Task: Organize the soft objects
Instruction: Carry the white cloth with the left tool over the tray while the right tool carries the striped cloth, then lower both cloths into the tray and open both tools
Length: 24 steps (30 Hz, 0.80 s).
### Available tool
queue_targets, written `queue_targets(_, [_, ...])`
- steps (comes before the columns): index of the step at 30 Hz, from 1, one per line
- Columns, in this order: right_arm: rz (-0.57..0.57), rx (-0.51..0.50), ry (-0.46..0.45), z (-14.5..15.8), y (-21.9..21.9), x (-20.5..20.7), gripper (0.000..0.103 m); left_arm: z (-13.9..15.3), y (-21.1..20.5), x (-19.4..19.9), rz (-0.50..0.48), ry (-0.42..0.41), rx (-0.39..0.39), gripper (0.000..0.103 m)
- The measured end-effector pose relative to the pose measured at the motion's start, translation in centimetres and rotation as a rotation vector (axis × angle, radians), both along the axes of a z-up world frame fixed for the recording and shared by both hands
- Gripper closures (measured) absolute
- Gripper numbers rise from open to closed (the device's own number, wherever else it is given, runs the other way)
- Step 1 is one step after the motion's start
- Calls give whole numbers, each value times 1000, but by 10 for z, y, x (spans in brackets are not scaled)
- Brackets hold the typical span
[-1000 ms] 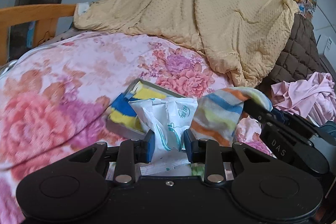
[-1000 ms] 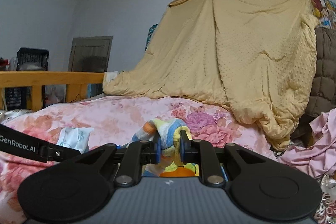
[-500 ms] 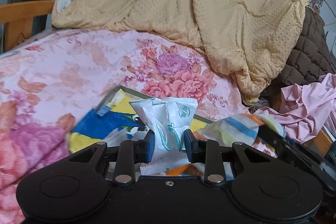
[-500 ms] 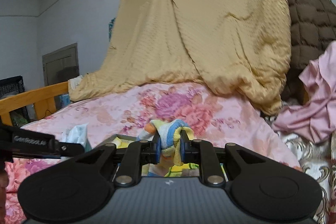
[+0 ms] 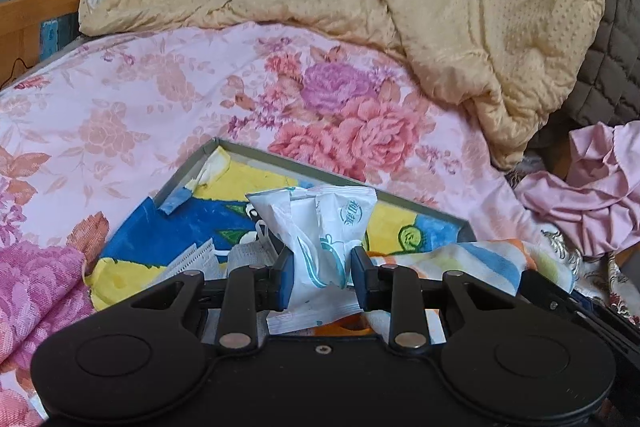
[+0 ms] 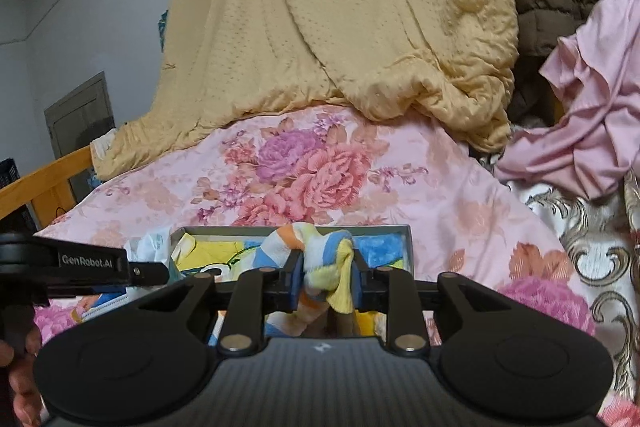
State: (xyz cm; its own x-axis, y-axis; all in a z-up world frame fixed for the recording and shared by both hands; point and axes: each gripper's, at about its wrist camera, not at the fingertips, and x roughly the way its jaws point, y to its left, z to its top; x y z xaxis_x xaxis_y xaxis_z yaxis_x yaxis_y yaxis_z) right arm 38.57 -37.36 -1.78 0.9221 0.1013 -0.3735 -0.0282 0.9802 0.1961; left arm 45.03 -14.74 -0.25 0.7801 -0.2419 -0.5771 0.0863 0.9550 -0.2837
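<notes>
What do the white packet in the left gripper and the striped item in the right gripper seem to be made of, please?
White crinkled packet: thin plastic film, glossy, creased, printed; probably tissues. Striped multicoloured cloth: soft woven or terry fabric, matte and bunched, likely a small towel.

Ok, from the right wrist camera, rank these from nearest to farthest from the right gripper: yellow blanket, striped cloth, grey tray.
1. Striped cloth, between the fingers.
2. Grey tray, just beyond, on the flowered bedspread.
3. Yellow blanket, hanging at the back.

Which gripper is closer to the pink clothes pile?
Right. The right gripper, with the striped cloth between its pads, sits over the tray on the side toward the pink clothes. The left gripper, pinching the tissue pack, is on its far side.
</notes>
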Motion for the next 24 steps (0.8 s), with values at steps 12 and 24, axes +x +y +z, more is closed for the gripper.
queue_targets(12, [27,-8,18,-1,4,3,57,-5,-8,9,20,38,13,70])
queue_targets(24, [38,2,55,-6,2,7,26,-5,-6,8,25,43,-13,66])
